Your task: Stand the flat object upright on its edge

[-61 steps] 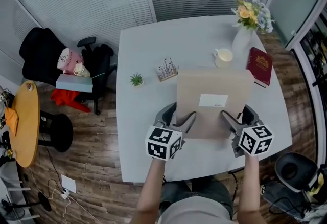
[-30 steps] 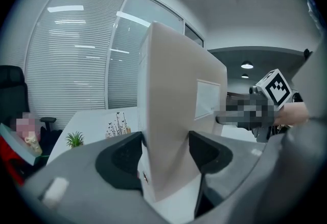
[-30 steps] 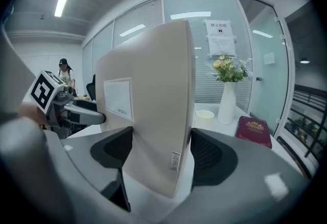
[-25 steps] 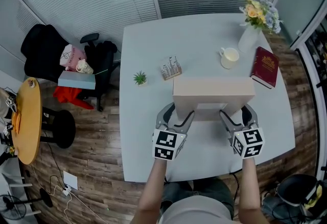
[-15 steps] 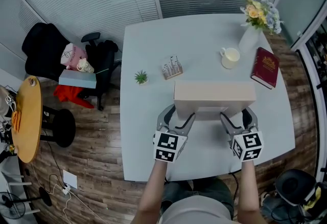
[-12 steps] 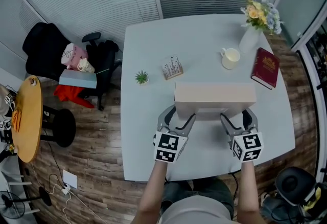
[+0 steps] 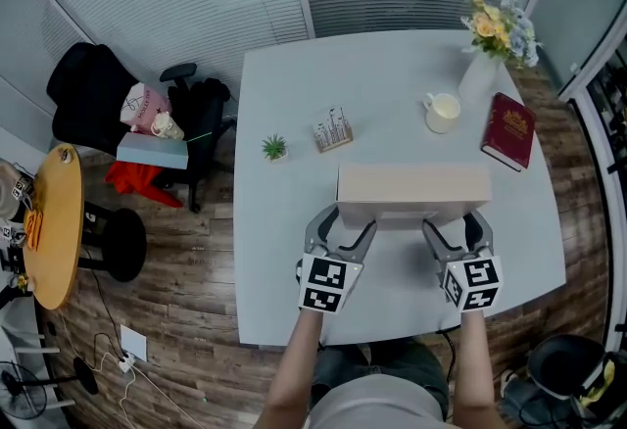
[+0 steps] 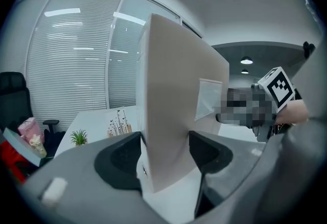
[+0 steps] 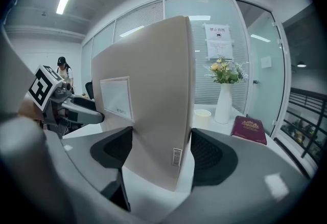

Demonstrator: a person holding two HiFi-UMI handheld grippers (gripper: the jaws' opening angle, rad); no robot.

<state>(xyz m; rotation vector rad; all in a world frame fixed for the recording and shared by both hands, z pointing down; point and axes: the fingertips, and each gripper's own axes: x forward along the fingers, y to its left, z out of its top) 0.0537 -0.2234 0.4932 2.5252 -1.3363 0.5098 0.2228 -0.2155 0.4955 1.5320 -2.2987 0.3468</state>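
1. The left gripper [image 8: 165, 152] has its jaws closed on the flat box [image 8: 179, 100] near its lower left corner. One dark pad presses on each broad face.
2. The right gripper [image 9: 161, 147] clamps the box in the same way near its lower right corner, with a pad on each broad face. A small tag on the box's narrow end sits just above the pads.
3. The box stands upright on its long edge between the two grippers, at the near middle of the table [image 7: 294, 94]. In the head view only its top edge and a strip of one face show. I cannot tell whether its lower edge rests on the table or hangs just above it.
4. A white label [image 9: 116, 97] is on the broad face that points towards the person.
5. Behind the box, to the right, are a mug [image 7: 442, 111], a red book [image 7: 510, 128] and a vase [image 7: 478, 72] of flowers.
6. Behind it to the left are a small stand [image 7: 332, 130] and a small plant [image 7: 274, 147], both well apart from the box.
7. On the floor to the left of the table are a chair [image 7: 191, 109] draped in dark cloth and a round yellow table [image 7: 49, 231].
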